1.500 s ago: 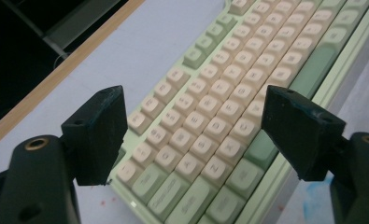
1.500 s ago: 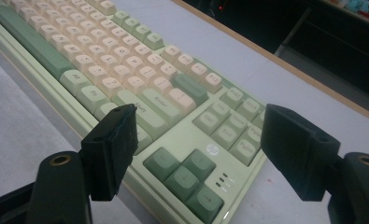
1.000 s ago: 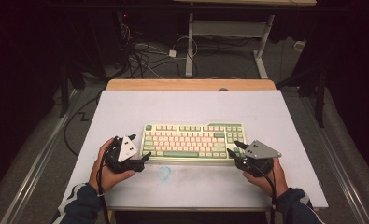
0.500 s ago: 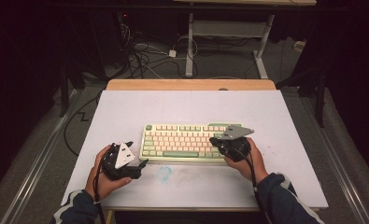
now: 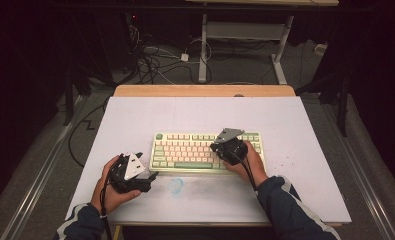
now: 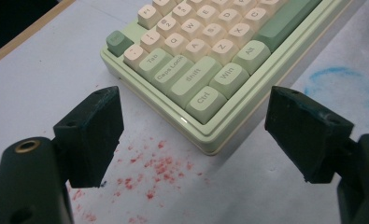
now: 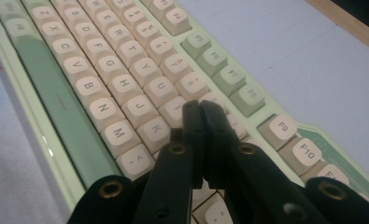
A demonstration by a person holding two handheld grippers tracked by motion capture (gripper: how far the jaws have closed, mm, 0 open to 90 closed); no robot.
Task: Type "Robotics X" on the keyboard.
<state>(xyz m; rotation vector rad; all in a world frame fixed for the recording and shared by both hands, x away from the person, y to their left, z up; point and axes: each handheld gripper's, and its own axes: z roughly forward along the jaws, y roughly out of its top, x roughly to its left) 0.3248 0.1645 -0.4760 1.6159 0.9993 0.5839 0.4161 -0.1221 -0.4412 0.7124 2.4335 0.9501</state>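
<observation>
The left gripper (image 5: 152, 175) rests on the white table mat (image 5: 200, 112) in the person's left hand (image 5: 112, 187), just off the near-left corner of the keyboard (image 5: 185, 152) and apart from it. Its jaws stand wide open with nothing between them. In the left gripper view the two black pads (image 6: 95, 135) frame that corner of the keyboard (image 6: 210, 60), where the Ctrl key (image 6: 205, 100) sits nearest, and a scatter of red specks (image 6: 159, 170) marks the mat just before the corner.

The keyboard, pale green with cream keys, lies flat in the middle of the mat. Its long axis runs left to right across the table, parallel to the table's near edge, with the space bar (image 5: 192, 165) row toward the person and the function row away. A faint blue smudge (image 5: 176, 185) sits on the mat just in front of the space bar.

The right gripper (image 5: 216, 148) hangs over the right half of the keyboard in the person's right hand (image 5: 247, 165), its tips pointing left along the key rows. Its jaws have just been closing and now meet, with nothing between them. In the right gripper view the closed tips (image 7: 200, 109) hover over the cream keys (image 7: 145, 84) just right of the U and J keys, touching or barely above them; I cannot tell which.
</observation>
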